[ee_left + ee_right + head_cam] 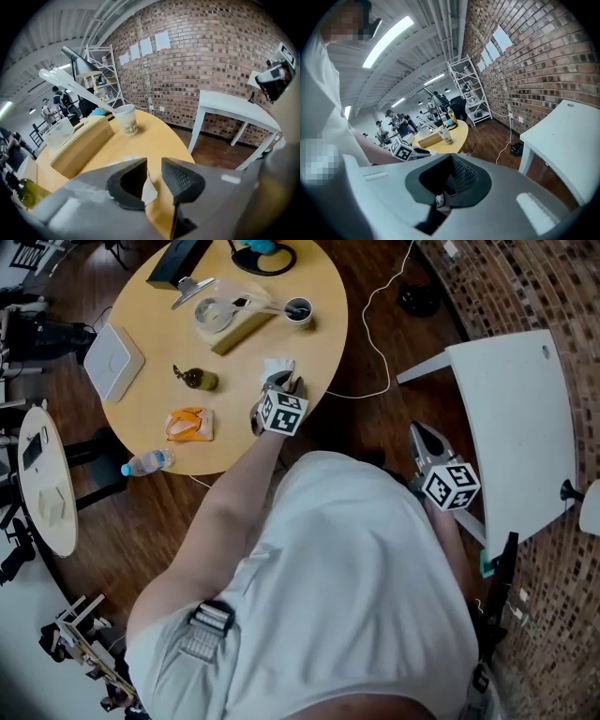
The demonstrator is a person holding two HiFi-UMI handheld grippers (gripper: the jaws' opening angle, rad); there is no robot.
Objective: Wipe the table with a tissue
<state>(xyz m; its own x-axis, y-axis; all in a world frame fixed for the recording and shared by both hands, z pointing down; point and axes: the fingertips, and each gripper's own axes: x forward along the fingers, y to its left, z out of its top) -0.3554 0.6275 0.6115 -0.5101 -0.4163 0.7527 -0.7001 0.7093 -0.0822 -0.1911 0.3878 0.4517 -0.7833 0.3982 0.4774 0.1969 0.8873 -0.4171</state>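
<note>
The round table (pixel 155 329) lay in front of you, crowded across its far and left parts, with a wooden box (pixel 246 326) near its far edge and a paper cup (pixel 298 311) just right of that box. Your left gripper (pixel 153 165) reached over the table's near right edge, angled down at the top, its jaws parted with a clear gap and gripping nothing. Your right gripper (pixel 451 164) hung off the table altogether, to its right and nearer you, jaws closed together and empty. The tissue (pixel 277 367) lay on the table close to that near right edge, just beyond the left gripper's tips. In the left gripper view a white corner of it stood up between the parted jaws, with neither pad pressing it. It looked like a thin, crumpled sheet: very light, soft and with no stiffness, so I judged it would fold and bunch wherever you pinched it. A pinch on one corner would likely have let the rest trail and roll up under the wipe, or tear if it caught. The better hold, as I read it, was across the bunched middle, taking several layers at once, low against the table, so a wad of paper sat under the jaws. Being so light, it could also have slid on the smooth top as the jaws closed, so coming squarely down over it mattered more than force.
</note>
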